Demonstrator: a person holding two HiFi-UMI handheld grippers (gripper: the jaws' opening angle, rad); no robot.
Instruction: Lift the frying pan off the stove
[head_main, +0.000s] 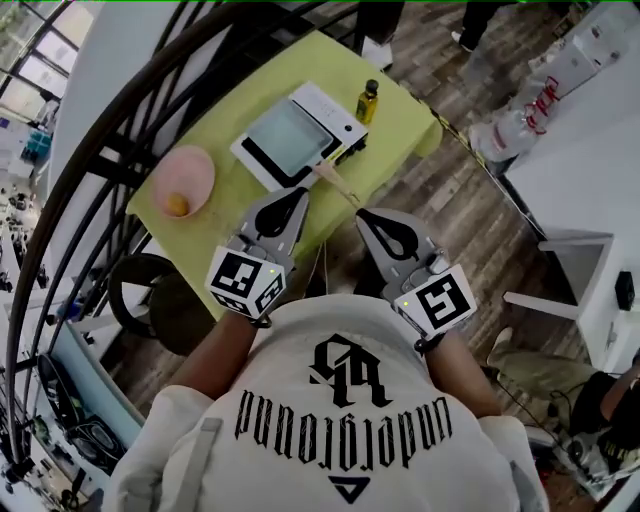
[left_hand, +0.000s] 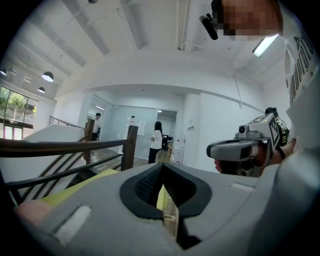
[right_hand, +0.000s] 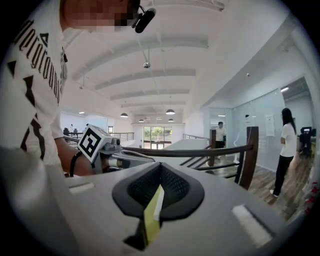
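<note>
The frying pan (head_main: 285, 135), a square grey one, sits on the white stove (head_main: 330, 108), which is on the yellow-green table (head_main: 400, 125). Its wood handle (head_main: 338, 182) sticks out twd the person, past the stove's edge. It ends btw the two gripper tips, near both, touching neither. The L gripper (head_main: 298, 193) is over the near edge of the table, just left of the handle. Its two jaws are pressed together w/ nothing in them. In the left gripper view they meet in a line, and only a thin strip of table and handle shows thru the slit. The R gripper (head_main: 362, 214) is just right of the handle's end. Its jaws are pressed together too and hold nothing. A pink bowl (head_main: 190, 170) w/ a small orange-yellow ball (head_main: 177, 205) in it stands left of the stove, apart from it. A small bottle of yellow oil (head_main: 368, 100) stands upright just beside the stove's far right corner.
</note>
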